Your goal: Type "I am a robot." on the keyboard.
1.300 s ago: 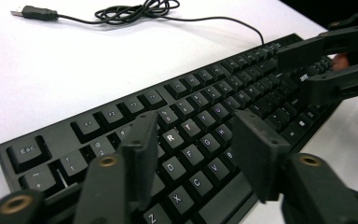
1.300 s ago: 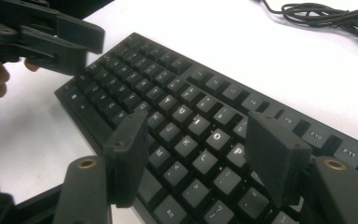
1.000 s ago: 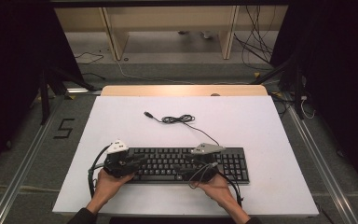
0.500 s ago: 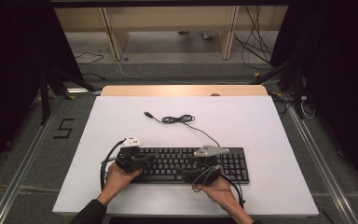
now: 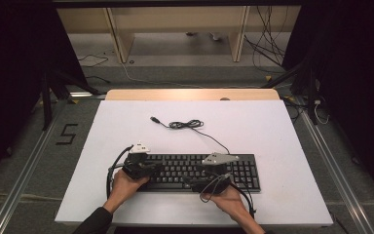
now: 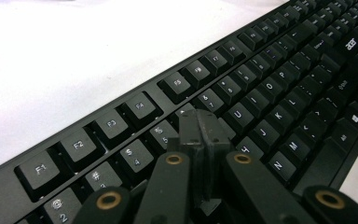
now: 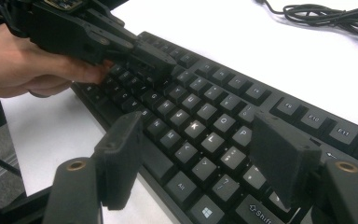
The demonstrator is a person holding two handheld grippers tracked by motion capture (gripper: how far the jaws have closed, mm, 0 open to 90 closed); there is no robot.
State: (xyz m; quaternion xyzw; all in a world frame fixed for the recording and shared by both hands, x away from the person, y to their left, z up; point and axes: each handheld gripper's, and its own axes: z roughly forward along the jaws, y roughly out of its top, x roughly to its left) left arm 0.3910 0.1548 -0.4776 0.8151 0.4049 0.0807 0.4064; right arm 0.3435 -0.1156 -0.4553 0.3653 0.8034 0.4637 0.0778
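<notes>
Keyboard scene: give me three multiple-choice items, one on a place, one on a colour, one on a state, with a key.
1. Where does the black computer keyboard lie on the white table top?
A. near edge
B. far edge
C. hanging off the left side

2. What colour is the loose coiled cable?
A. white
B. black
C. red

3. How do the left tongs stand?
A. wide open
B. shut on the cable
C. shut, tips over the keys

Key: A, the keyboard sits close to the person's hands; B, the cable shows dark against the white top; C, the left gripper view shows the jaws pressed together over the number row, unlike the open right tongs.
</notes>
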